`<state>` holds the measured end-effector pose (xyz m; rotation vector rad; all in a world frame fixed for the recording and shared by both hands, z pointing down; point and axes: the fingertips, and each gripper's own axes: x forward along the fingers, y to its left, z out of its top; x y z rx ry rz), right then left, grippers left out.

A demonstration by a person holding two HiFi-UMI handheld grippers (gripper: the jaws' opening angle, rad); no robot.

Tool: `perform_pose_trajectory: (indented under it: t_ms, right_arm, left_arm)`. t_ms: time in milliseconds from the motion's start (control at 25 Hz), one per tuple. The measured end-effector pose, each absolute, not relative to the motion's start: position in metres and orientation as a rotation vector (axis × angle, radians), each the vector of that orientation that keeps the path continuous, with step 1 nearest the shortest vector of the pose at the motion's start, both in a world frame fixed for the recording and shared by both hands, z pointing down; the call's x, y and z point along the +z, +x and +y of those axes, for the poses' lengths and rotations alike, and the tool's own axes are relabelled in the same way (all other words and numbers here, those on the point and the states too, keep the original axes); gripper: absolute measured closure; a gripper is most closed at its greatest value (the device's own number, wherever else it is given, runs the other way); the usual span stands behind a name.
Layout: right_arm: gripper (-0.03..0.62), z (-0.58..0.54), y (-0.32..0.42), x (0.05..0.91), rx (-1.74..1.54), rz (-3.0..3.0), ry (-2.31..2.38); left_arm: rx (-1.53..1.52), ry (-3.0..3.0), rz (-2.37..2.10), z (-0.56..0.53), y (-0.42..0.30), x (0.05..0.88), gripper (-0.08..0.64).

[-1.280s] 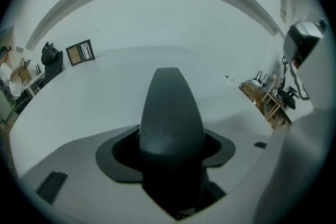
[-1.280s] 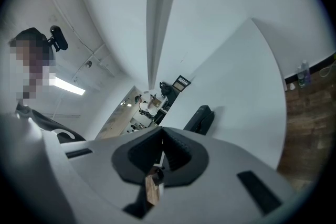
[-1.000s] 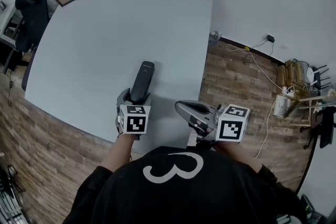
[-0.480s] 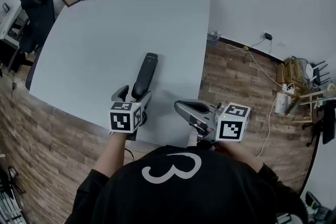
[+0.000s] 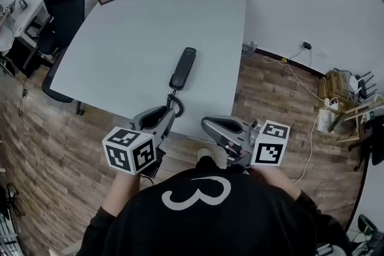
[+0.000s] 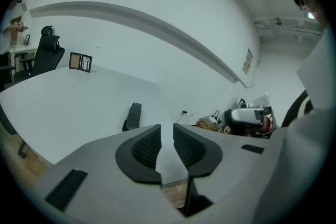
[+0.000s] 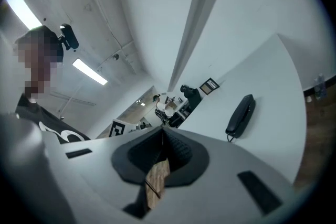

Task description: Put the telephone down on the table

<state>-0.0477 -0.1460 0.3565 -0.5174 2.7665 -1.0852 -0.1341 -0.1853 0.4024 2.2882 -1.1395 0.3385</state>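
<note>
At the near edge of the table [image 5: 114, 51], the left gripper [image 5: 161, 117] was found with its jaws closing on nothing, and it was judged best drawn straight back, clear of the coiled cord [image 5: 176, 106]. The telephone handset [image 5: 183, 69] was laid flat on the table, its long axis pointed away from the person and slightly rightward, cord end nearest. The right gripper [image 5: 210, 126] was held empty, jaws together.

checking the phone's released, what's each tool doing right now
Left tool: closing, jaws slightly apart, nothing between them.
Right tool: shut, empty.
</note>
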Motion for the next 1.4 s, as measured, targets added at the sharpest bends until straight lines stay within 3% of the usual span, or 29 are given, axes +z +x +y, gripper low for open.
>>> perform_pose_trajectory:
  t_ms: [40,200,720,1400]
  right_arm:
    - [0.583,-0.136,-0.051,0.351,-1.074,2.759,-0.506]
    - [0.583,-0.098,-0.064,0.341,-1.03,2.778,-0.489]
    - [0.583,0.02,-0.114,0.353,-1.028,2.825,-0.452]
    - [0.583,0.055,-0.136,0.367,-1.06,2.838,-0.486]
  left_arm:
    - [0.28,2.304,-1.114,-0.173,-0.136,0.393,0.501]
    - [0.093,2.333,-0.987,-0.124,-0.145,0.371,0.546]
    - [-0.096,2.343,-0.761,0.014,-0.162,0.349,0.548]
    - [-0.047,2.374,-0.757,0.057,-0.171,0.365,0.548]
